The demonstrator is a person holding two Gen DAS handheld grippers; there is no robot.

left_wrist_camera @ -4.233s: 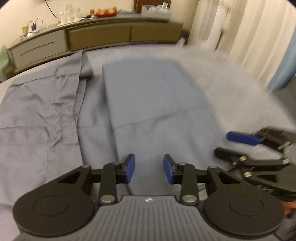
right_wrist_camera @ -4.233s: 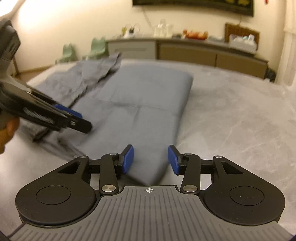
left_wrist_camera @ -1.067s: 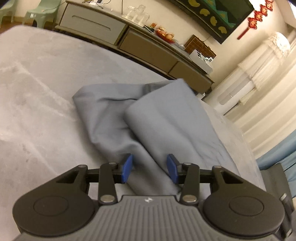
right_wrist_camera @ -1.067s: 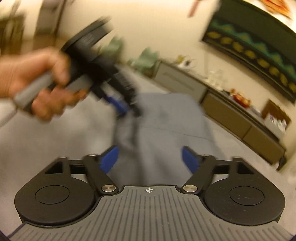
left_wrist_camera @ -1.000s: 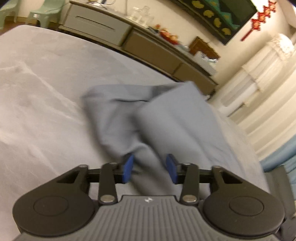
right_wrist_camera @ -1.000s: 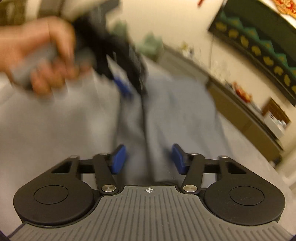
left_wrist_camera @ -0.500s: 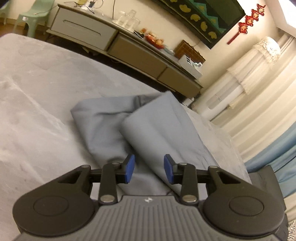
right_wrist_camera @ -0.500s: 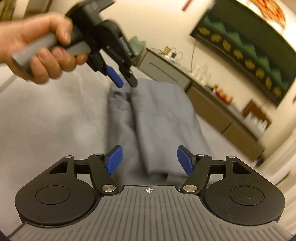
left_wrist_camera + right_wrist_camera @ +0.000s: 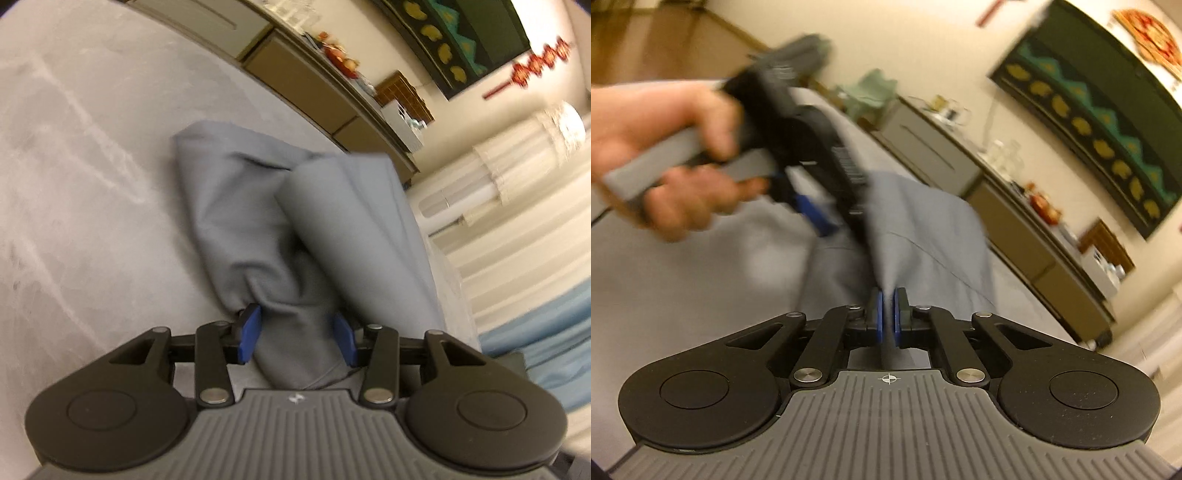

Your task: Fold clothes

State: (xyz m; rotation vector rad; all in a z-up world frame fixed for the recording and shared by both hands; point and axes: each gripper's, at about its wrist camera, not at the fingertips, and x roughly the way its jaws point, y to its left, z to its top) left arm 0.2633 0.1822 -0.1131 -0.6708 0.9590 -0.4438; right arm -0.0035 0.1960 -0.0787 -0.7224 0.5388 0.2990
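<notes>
Right wrist view first: the right tongs point(image 9: 886, 317) have just snapped together and are clamped on a pinch of the grey garment point(image 9: 931, 236), fabric running straight up out from between the blue pads. Just past that, blurry, the person's left hand point(image 9: 676, 155) is squeezing the other tool down at the far-left side of the same garment.

From the left wrist view, the left tongs point(image 9: 297, 334) have just been opening and now stand partly apart, with a bunched-up lump of the garment point(image 9: 332, 221) sitting between the pads. It fills the gap, but I can't really tell whether they're pressing on it or have let go.

The garment is lying on a pale grey bed point(image 9: 74, 184), already narrowed into a long strip with one flap lapped over the other. So I'd guess the lengthwise folds are done, and what's left is doubling the strip over end to end and flattening it out, since the near end is pretty scrunched.

Further back there's a sideboard point(image 9: 942, 158) along the wall with some glasses point(image 9: 1004, 151) and a red dish of something point(image 9: 1045, 206), too small to make out.
</notes>
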